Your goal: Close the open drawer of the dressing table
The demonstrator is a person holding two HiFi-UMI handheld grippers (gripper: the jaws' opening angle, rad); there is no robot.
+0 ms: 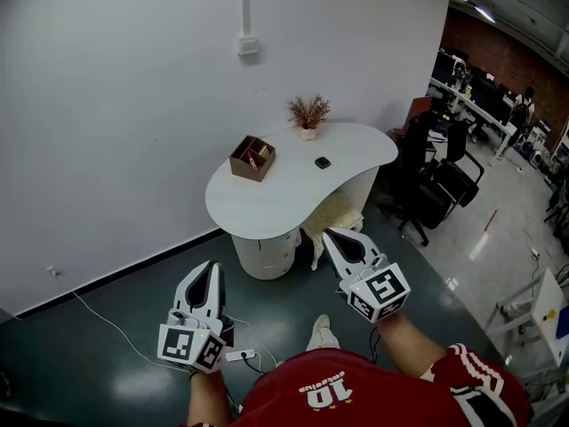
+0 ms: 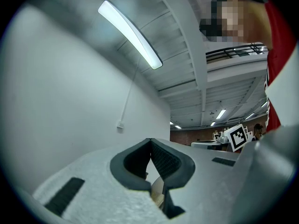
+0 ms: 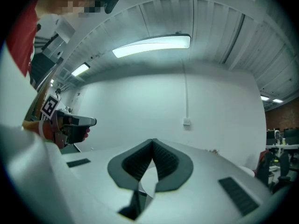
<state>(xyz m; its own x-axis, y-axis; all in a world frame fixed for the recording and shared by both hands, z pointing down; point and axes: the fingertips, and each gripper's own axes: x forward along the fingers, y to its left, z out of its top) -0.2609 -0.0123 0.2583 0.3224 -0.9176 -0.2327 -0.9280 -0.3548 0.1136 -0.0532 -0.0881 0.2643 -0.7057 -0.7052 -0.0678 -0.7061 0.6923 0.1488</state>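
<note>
Left tool (image 1: 215,268): jaws brought together with the tips meeting and nothing between them, confirmed in the left gripper view (image 2: 150,143). It is held low over the dark floor (image 1: 107,354), at the lower left of the head view.

Right tool (image 1: 330,236): jaws likewise pressed together and empty (image 3: 153,142). It is held a little further forward than the left, its tip pointing toward the desk's base. Both tools are well apart from the furniture.

White desk (image 1: 267,198), with a curved top, stands ahead against the white wall (image 1: 116,105). Round drawer pedestal (image 1: 267,254) sits under its near left end. Whether a drawer stands out from it cannot be told from this view. Cream stool (image 1: 338,210) is tucked just beside the pedestal.

On the desk top are a brown organiser box (image 1: 252,157) at the left, a small potted dried plant (image 1: 308,115) at the back, and a small dark object (image 1: 323,162) between the plant and the near edge.

Black office chairs (image 1: 437,185) stand to the right. A white power strip (image 1: 240,356) lies on the floor near the left tool.
</note>
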